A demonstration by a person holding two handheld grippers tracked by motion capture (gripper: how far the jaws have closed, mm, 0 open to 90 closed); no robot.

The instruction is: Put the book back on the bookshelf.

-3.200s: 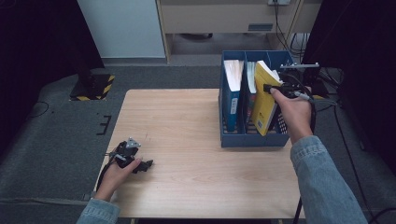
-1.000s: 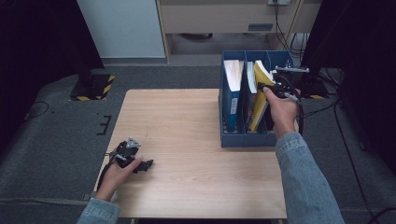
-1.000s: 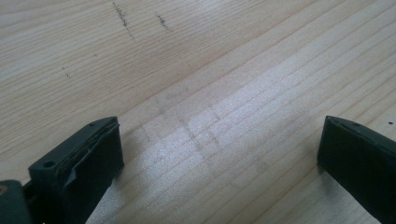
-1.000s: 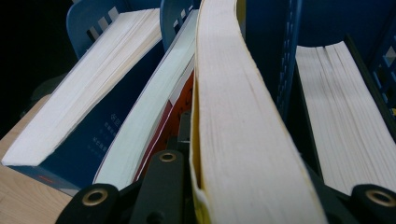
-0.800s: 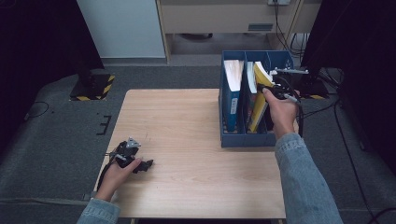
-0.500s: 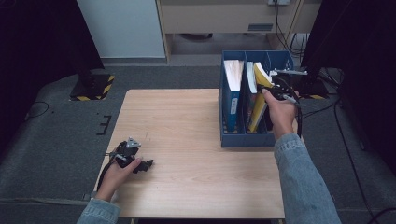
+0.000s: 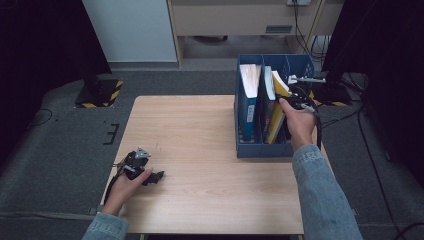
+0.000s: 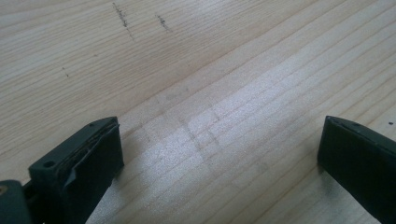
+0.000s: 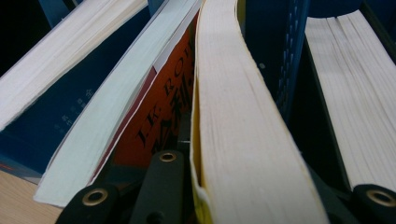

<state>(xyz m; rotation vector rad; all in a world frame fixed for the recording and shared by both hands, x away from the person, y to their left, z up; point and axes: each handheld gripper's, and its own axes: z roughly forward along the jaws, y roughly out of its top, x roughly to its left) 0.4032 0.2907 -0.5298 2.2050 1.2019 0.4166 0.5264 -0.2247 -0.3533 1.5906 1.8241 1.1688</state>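
Observation:
A blue file holder (image 7: pixel 260 150) stands at the table's right side with books upright in it. My right gripper (image 7: pixel 290 101) is shut on a yellow book (image 7: pixel 275 125) that leans inside the holder. In the right gripper view its cream page edge (image 9: pixel 247 140) runs up between the jaws of the right gripper (image 9: pixel 261 205), beside an orange-covered book (image 9: pixel 161 116). A blue book (image 7: pixel 248 82) fills the left slot. My left gripper (image 7: pixel 156 176) lies on the table's near left; its jaws stand wide apart over bare wood, left gripper (image 8: pixel 219 163) holding nothing.
The wooden table (image 7: pixel 200 130) is bare between the two hands. Grey floor surrounds it, with a black stand and yellow-black striped base (image 7: pixel 100 92) at the back left. Cables (image 7: pixel 345 117) trail on the floor at the right.
Since the earliest frame the right gripper has brought the yellow book down and leftward, deeper into the holder. Over the last second it barely shifted. The left hand stayed still.

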